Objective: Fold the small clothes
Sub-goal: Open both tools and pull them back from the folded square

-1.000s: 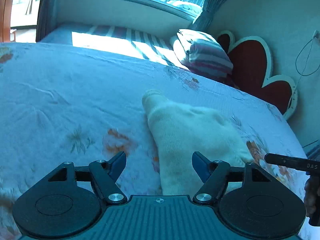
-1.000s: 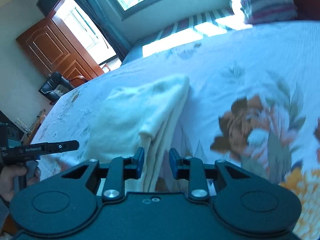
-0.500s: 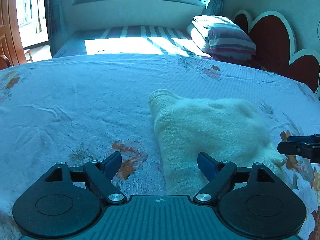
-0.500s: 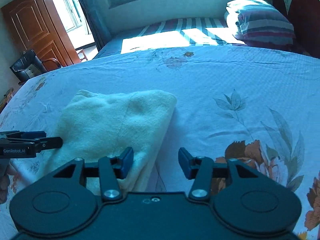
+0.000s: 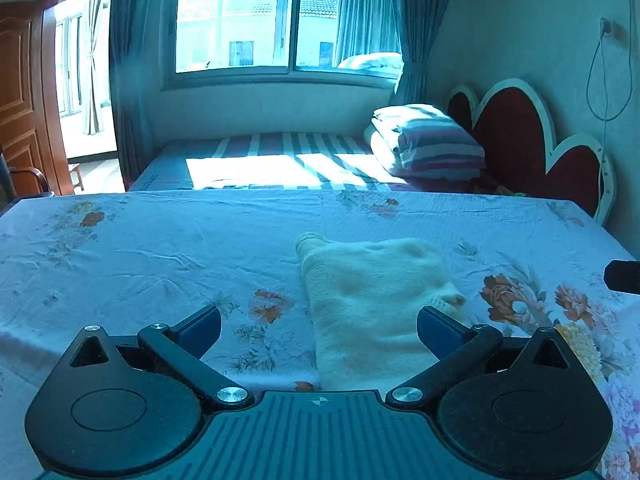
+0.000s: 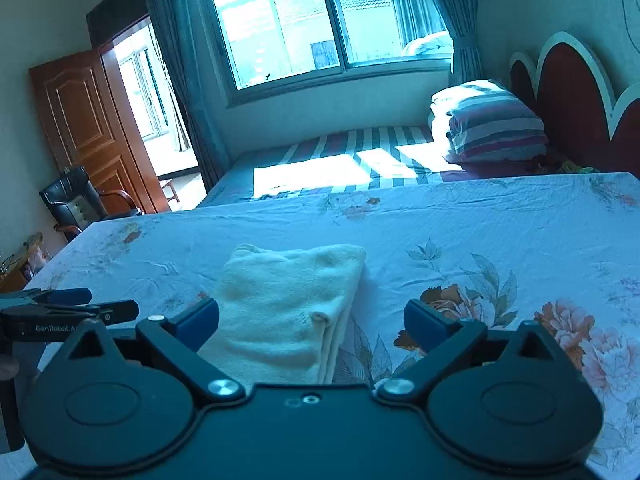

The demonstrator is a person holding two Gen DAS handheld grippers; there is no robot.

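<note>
A cream knitted garment lies folded into a compact stack on the flowered sheet. It also shows in the right wrist view, with its layered edge on the right side. My left gripper is open and empty, raised above the near end of the garment. My right gripper is open and empty, also held above the near end. The left gripper shows at the left edge of the right wrist view. The tip of the right gripper shows at the right edge of the left wrist view.
A striped bed with folded striped bedding stands beyond the flowered surface, under the window. A red heart-shaped headboard is at the right. A wooden door and a black chair are at the left.
Both grippers have opened wider and pulled back and up from the folded garment. The right gripper, nearly closed at the garment's edge a second ago, has let go.
</note>
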